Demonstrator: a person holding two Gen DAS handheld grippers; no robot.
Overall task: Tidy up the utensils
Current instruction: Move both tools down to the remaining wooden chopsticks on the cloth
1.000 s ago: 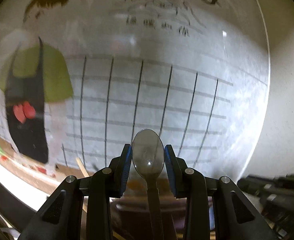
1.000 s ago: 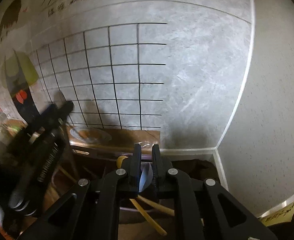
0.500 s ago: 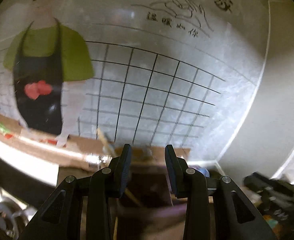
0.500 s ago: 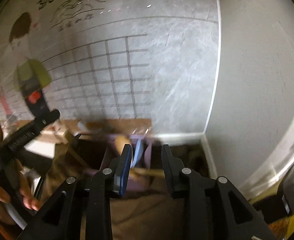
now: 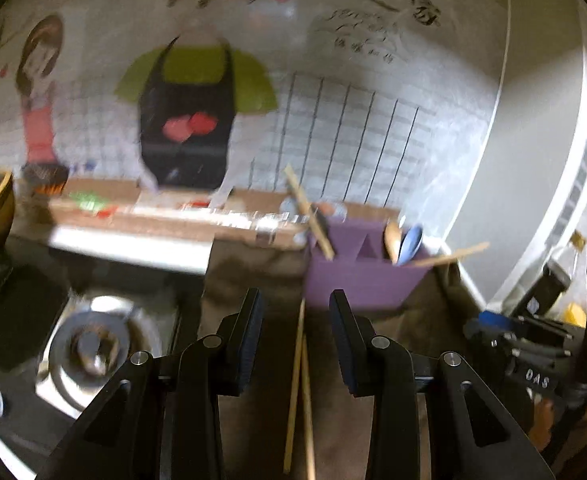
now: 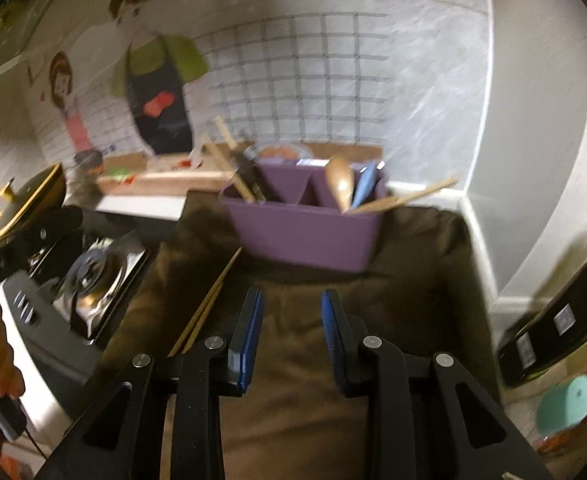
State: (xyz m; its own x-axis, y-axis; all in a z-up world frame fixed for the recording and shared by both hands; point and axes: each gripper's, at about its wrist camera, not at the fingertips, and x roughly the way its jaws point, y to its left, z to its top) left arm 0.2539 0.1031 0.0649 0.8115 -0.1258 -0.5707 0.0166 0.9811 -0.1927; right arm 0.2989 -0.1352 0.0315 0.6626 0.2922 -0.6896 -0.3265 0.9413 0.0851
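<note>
- The left gripper (image 5: 295,316) hangs over the brown cloth (image 6: 373,320) that covers the bench, its jaws partway apart with nothing pressed between the pads. A pair of pale wooden chopsticks (image 5: 298,392) lies on the cloth right under the gap, running from the camera towards the purple plastic utensil caddy (image 5: 357,280).
- The right gripper (image 6: 291,320) is also empty, its jaws parted to a middling gap over bare cloth. In its view the same chopsticks (image 6: 209,304) lie off to its left.
- I judge the chopsticks to be the next pick. They are thin, lie flat and cross slightly, so a closing jaw could catch only one stick, or pinch the cloth and drag it.
- If the cloth drags, the caddy standing on it could shift or tip. It already looks awkwardly loaded: a long wooden stick (image 6: 409,196) juts out sideways from its right compartment, beside a wooden spoon (image 6: 339,184) and a blue spoon (image 6: 363,188).
- More chopsticks (image 6: 229,160) lean out of the left compartment. A hasty drop beside them could knock them over the rim.
- Both views are smeared, so fine alignment is hard to judge. A quick descent risks jabbing a fingertip into the bench.
- The steel gas burner (image 5: 89,344) sits just left of the cloth, so a flicked stick could roll onto it.
</note>
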